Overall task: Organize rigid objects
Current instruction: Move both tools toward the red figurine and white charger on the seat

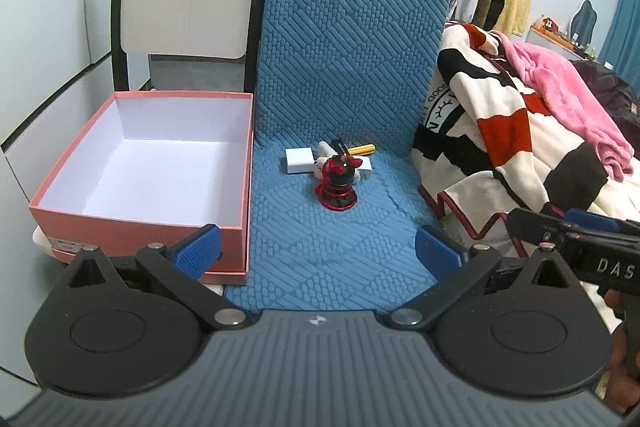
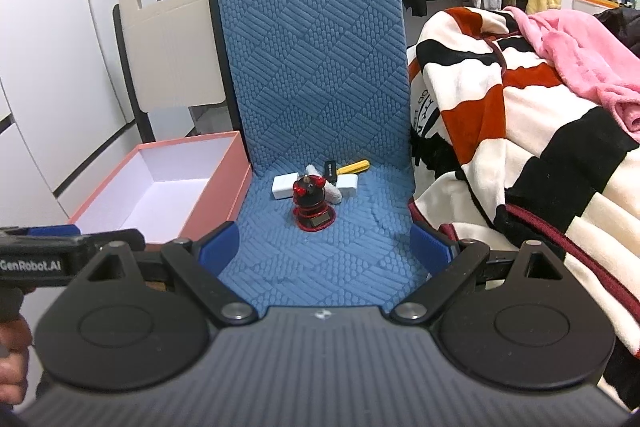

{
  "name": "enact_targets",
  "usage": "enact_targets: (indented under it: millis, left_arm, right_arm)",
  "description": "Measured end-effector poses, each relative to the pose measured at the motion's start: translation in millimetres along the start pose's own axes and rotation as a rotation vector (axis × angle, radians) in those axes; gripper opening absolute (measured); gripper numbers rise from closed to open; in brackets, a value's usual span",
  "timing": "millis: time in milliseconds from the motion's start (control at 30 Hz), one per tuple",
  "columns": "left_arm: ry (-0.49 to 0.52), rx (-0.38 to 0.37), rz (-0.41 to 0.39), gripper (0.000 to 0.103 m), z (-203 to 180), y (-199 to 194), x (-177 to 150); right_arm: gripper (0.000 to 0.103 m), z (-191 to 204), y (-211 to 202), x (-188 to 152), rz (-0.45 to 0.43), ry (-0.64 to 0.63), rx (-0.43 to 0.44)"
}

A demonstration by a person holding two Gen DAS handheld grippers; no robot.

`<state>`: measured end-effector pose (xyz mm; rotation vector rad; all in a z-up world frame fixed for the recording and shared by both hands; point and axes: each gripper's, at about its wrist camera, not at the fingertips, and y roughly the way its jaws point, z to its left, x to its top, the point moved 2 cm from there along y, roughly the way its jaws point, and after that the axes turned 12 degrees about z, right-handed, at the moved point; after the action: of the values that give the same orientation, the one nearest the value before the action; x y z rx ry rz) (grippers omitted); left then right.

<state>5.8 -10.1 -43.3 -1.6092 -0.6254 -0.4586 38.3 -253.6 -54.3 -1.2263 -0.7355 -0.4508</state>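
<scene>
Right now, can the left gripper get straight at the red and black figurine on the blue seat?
Probably yes. The left gripper is open and empty, and only bare blue seat cover lies between it and the red and black figurine. The pink box sits off to the side.

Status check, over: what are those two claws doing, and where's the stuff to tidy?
Left gripper open, empty. Right gripper open, empty. Red figurine and small items clustered on blue cushion; pink box empty. Path clear.

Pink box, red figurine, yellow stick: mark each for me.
pink box (image 1: 136, 223), left wrist view, on its front outer wall.
red figurine (image 2: 308, 195), right wrist view, on its round body.
yellow stick (image 2: 354, 166), right wrist view, on its shaft.
</scene>
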Motion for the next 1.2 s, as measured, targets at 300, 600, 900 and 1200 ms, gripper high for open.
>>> enact_targets:
  millis: [300, 600, 900, 1200]
  left_arm:
    - [-0.03, 0.0, 0.015, 0.103, -4.4, 18.5, 4.4]
    - [-0.038, 0.057, 0.032, 0.103, -24.7, 47.3, 12.5]
    - [-0.058, 0.07, 0.03, 0.103, -33.3, 73.2, 23.6]
    - [-0.018, 0.059, 0.043, 0.103, -27.0, 88.3, 24.8]
  right_arm:
    - [0.094, -7.7, 8.0, -2.0, 0.014, 0.006, 0.027]
    - [0.094, -29.7, 21.5, 8.5, 0.028, -0.009, 0.059]
    - [0.094, -45.3, 35.4, 24.8, 0.033, -0.041, 0.058]
    - [0.094, -48.2, 48.5, 27.1, 0.006, -0.022, 0.066]
